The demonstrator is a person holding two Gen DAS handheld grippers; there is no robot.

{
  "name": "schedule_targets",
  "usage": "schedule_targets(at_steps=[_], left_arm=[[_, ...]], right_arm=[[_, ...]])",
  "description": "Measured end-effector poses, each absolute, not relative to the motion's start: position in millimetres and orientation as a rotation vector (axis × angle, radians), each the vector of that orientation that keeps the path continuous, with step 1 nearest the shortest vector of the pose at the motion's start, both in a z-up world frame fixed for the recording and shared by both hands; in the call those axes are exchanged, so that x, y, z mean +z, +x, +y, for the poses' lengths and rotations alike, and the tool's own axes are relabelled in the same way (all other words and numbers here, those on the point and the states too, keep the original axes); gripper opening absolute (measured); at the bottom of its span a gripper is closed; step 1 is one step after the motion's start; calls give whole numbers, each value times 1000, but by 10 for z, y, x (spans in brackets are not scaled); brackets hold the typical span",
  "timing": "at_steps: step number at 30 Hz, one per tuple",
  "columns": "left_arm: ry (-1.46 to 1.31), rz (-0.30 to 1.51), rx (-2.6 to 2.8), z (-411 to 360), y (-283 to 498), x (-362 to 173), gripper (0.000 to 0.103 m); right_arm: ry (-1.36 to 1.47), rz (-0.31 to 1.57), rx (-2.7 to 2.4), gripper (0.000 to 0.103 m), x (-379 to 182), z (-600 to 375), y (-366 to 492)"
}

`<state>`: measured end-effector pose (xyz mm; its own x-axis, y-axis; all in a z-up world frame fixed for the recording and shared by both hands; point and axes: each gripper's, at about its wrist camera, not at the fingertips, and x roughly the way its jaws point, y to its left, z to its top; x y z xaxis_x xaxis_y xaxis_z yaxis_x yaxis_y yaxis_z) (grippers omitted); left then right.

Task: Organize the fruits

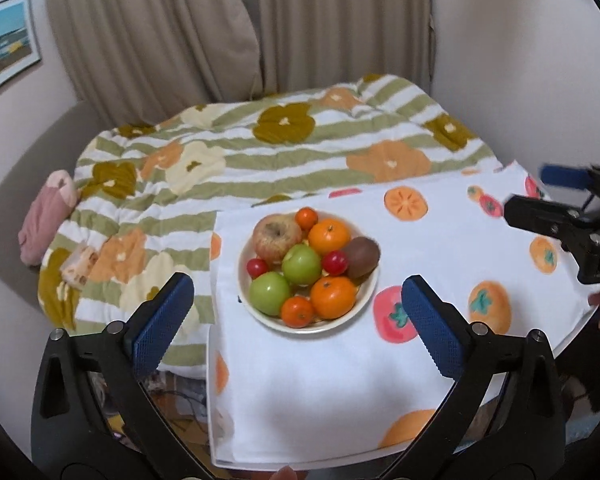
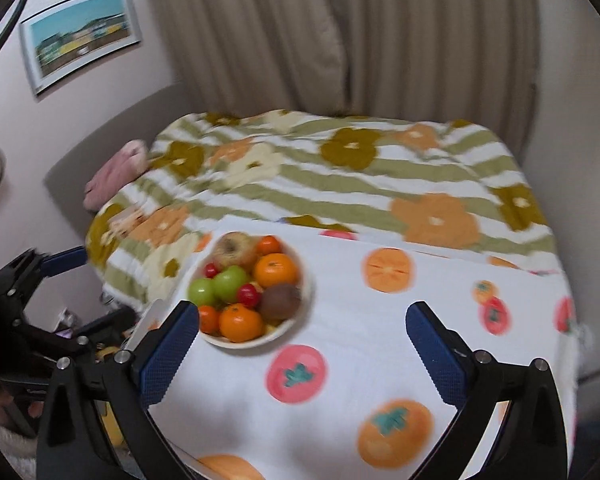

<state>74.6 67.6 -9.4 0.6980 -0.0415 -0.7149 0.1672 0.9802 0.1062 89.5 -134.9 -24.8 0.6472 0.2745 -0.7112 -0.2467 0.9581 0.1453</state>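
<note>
A cream bowl (image 1: pixel 364 300) stands on a table with a white fruit-print cloth (image 1: pixel 320 380). It holds a red-yellow apple (image 1: pixel 276 236), two green apples (image 1: pixel 302 264), oranges (image 1: pixel 329 236), small red fruits (image 1: pixel 335 262) and a brown kiwi (image 1: pixel 361 257). My left gripper (image 1: pixel 298 316) is open and empty, just in front of the bowl. My right gripper (image 2: pixel 302 344) is open and empty, with the bowl (image 2: pixel 306 288) ahead to its left. The right gripper also shows in the left wrist view (image 1: pixel 556 208) at the far right.
A bed with a green-striped flower quilt (image 1: pixel 260 152) lies behind the table, with a pink pillow (image 1: pixel 46 216) at its left. Beige curtains (image 1: pixel 240 28) hang behind. A framed picture (image 2: pixel 80 36) hangs on the left wall. The table's left edge drops to a cluttered floor (image 1: pixel 176 404).
</note>
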Motion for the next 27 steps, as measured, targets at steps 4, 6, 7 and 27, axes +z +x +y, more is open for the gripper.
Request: schedule_targets(at_steps=[4,6,7,27], left_arm=[[118,775,-83,561,635,17,103],[99,770,-72,524,588,38,103],[82,767,-68,503,556,53,103],[88,730,-73,310,376,62,103]], right_arm=[[32,837,193,103,-166,-1565,715],[36,847,143,103,-165,-1637,631],[42,851,119,103,-172,-1678,593],[27,793,-24,103,-107,-1817,241]])
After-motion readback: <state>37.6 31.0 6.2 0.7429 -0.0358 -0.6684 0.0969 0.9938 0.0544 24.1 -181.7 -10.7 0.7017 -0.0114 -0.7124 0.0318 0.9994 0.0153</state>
